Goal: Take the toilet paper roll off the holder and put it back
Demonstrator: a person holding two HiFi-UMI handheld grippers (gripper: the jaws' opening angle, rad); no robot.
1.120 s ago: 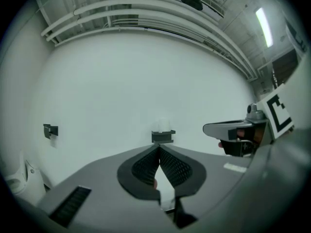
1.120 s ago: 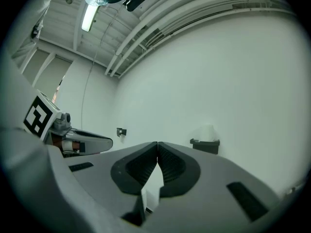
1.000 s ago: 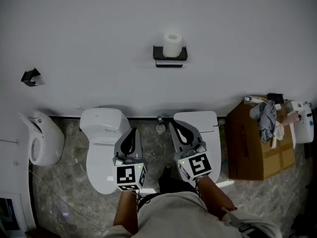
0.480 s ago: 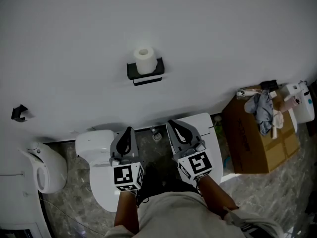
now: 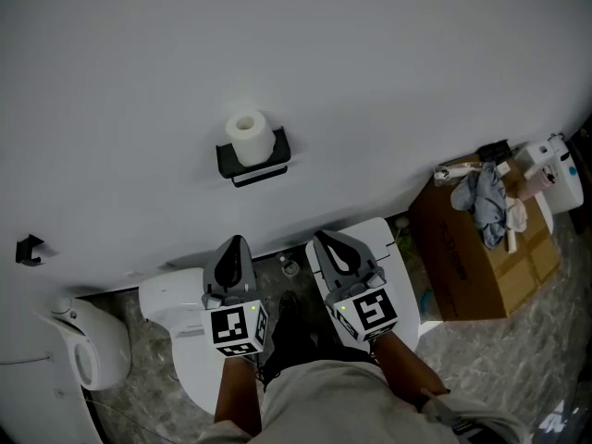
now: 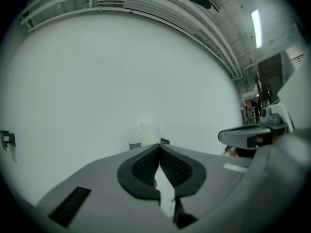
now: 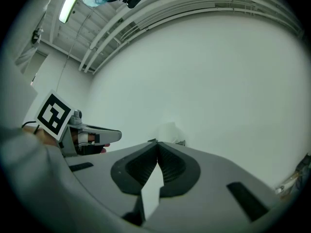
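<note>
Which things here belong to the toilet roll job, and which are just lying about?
Job: toilet paper roll, holder, left gripper, right gripper, both shut and empty.
Lying about: cardboard box, cloth on it, white toilet.

No legible text or labels
</note>
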